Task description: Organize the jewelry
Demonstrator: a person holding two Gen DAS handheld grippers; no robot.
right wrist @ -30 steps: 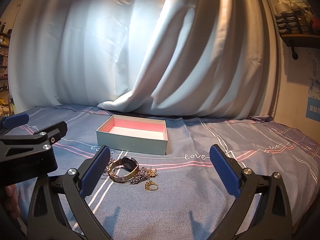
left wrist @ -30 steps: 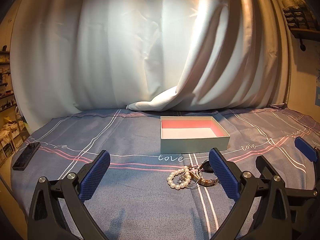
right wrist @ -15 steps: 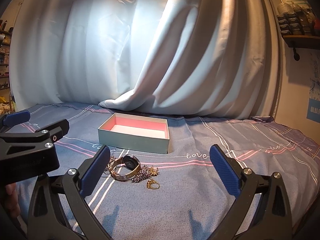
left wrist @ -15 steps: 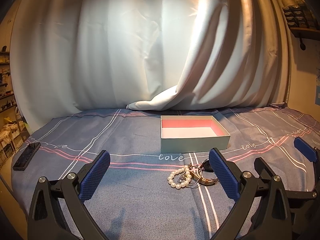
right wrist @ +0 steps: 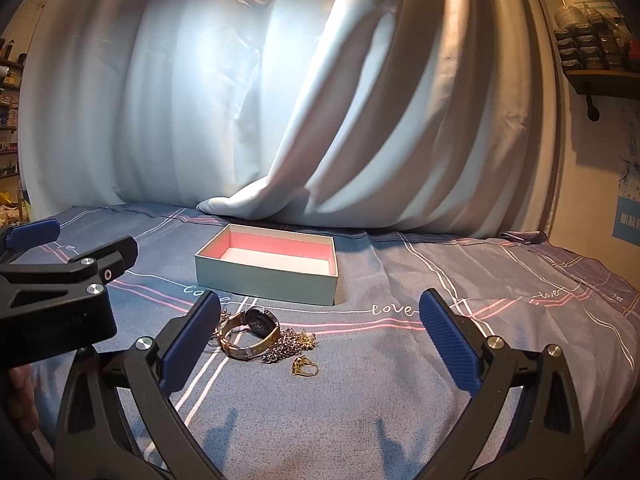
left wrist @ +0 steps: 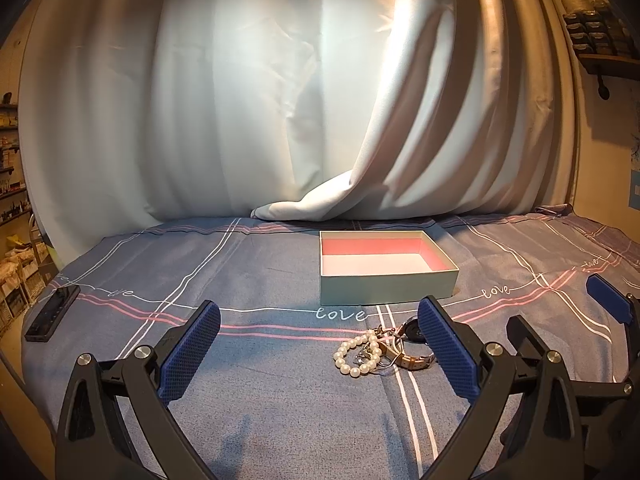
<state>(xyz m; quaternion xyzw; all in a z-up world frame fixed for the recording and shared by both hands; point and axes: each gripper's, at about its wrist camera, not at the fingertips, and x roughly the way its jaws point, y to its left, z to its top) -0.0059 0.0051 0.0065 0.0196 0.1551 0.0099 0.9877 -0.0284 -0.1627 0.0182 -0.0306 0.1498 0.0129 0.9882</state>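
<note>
Jewelry lies in a small heap on the blue striped bedspread (left wrist: 260,360), just in front of an open box (left wrist: 386,288) whose outside is pale green and whose inside walls are pink. In the left wrist view a pearl bracelet (left wrist: 358,354) curls at the left edge of the heap, touching a watch (left wrist: 412,358) with a tan strap that is partly hidden behind the inner right finger of the left gripper (left wrist: 318,354). The right wrist view shows the same watch (right wrist: 252,334) standing on its strap with its dark round face tilted toward the box (right wrist: 266,278), a tangle of fine chain (right wrist: 286,344) pressed against its right side, and a gold ring (right wrist: 304,368) lying just beside the chain on the near side, apart from the rest. The box holds nothing that can be seen. Both tools have their blue ribbed pads spread wide with nothing between them: the left gripper hangs low over the cloth with the heap near its right finger, and the right gripper (right wrist: 320,344) hangs over the cloth with the heap near its left finger. Neither touches the jewelry. A dark flat phone-like object (left wrist: 52,312) lies at the far left edge of the bedspread, well apart from the box. A pale curtain (left wrist: 280,100) hangs behind the bed, its hem pooling on the cloth behind the box. A shelf (right wrist: 600,64) with small dark containers is fixed to the wall at upper right.
</note>
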